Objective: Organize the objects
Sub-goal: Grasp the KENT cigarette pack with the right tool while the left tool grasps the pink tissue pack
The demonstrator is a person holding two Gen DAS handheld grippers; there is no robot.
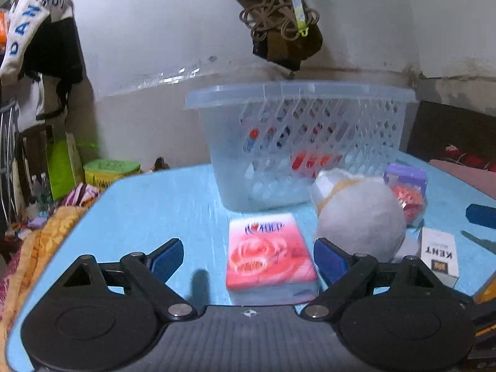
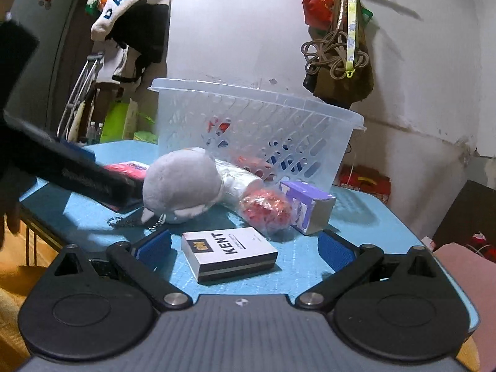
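Note:
A pink rose-printed tissue pack (image 1: 270,252) lies on the blue table (image 1: 161,204) between the open fingers of my left gripper (image 1: 248,259). A white KENT box (image 2: 228,252) lies between the open fingers of my right gripper (image 2: 245,248); it also shows in the left wrist view (image 1: 438,259). Behind stand a grey plush toy (image 2: 183,190), a red item in clear wrap (image 2: 266,209) and a purple box (image 2: 305,206). A clear plastic basket (image 1: 297,142) stands at the back with some red and blue items inside.
My left gripper's black body (image 2: 71,173) crosses the left of the right wrist view, above the pink pack (image 2: 130,167). Clothes and bags hang on the wall behind. Bedding (image 1: 37,248) lies off the table's left edge.

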